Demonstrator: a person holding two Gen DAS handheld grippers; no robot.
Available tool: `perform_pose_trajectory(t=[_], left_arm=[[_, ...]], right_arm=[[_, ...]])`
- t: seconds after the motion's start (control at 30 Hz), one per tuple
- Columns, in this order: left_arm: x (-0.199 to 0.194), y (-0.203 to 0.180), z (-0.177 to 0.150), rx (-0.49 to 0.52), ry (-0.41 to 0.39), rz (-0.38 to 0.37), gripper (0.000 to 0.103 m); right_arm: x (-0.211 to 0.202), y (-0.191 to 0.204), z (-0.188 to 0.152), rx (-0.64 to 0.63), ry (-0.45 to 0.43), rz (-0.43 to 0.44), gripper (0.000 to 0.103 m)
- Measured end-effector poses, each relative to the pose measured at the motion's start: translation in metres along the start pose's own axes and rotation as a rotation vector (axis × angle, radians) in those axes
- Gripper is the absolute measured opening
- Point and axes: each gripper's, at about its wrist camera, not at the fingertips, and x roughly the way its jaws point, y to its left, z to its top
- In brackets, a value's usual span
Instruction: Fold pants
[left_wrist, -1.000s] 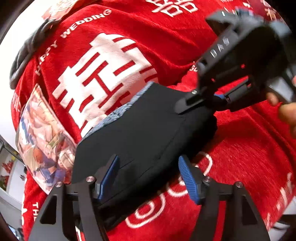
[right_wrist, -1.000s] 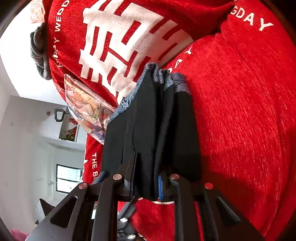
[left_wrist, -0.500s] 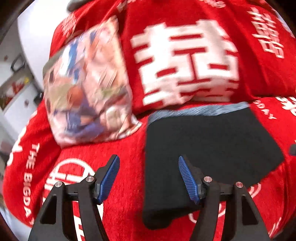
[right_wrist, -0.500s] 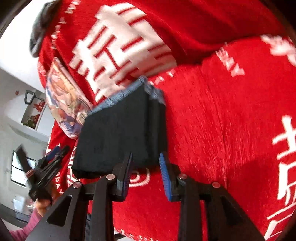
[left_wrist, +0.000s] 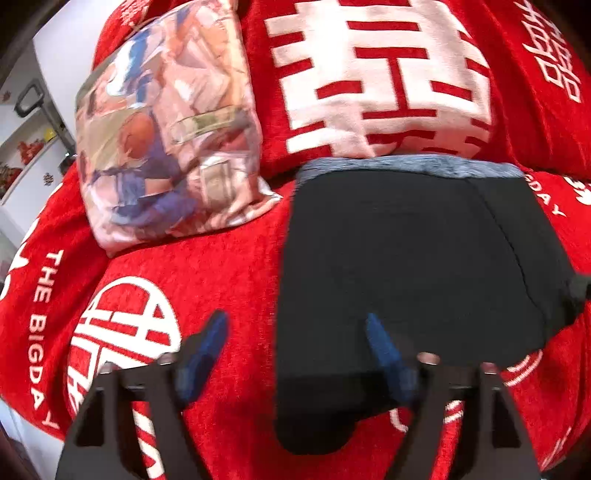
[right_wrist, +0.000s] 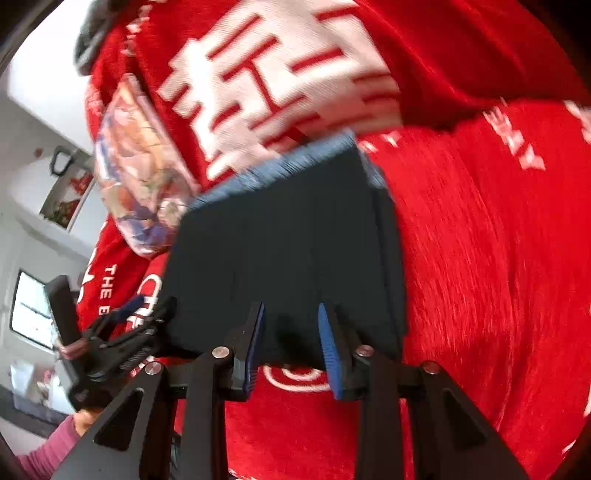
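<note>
The left gripper (left_wrist: 295, 343) has its blue-padded jaws wide apart with nothing between them, hanging over the near left edge of the folded pants (left_wrist: 413, 280), one pad over the black cloth and the other over the red blanket (left_wrist: 207, 273). The right gripper (right_wrist: 290, 341) also has its jaws apart, holding nothing, poised just above the near edge of the pants. The pants lie as a flat black rectangle on the blanket, a grey-blue waistband along the far edge. Beyond them rises a red cushion (left_wrist: 388, 81) with a large white character, touching the waistband. To the left, just beside the pants, a printed pillow (left_wrist: 166, 129) leans against that cushion.
</note>
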Motion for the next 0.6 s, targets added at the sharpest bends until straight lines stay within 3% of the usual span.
perform_pose_trajectory(t=[0.07, 0.3, 0.6], left_arm=[[0.000, 0.002, -0.001, -0.009, 0.005, -0.017, 0.084], [0.000, 0.001, 0.001, -0.002, 0.015, -0.011, 0.084], [0.002, 0.006, 0.004, -0.020, 0.044, -0.045, 0.084]], right_arm=[[-0.002, -0.008, -0.006, 0.030, -0.016, 0.035, 0.031], [-0.006, -0.003, -0.011, 0.001, -0.017, 0.005, 0.032], [-0.021, -0.013, -0.018, 0.064, -0.023, 0.044, 0.032]])
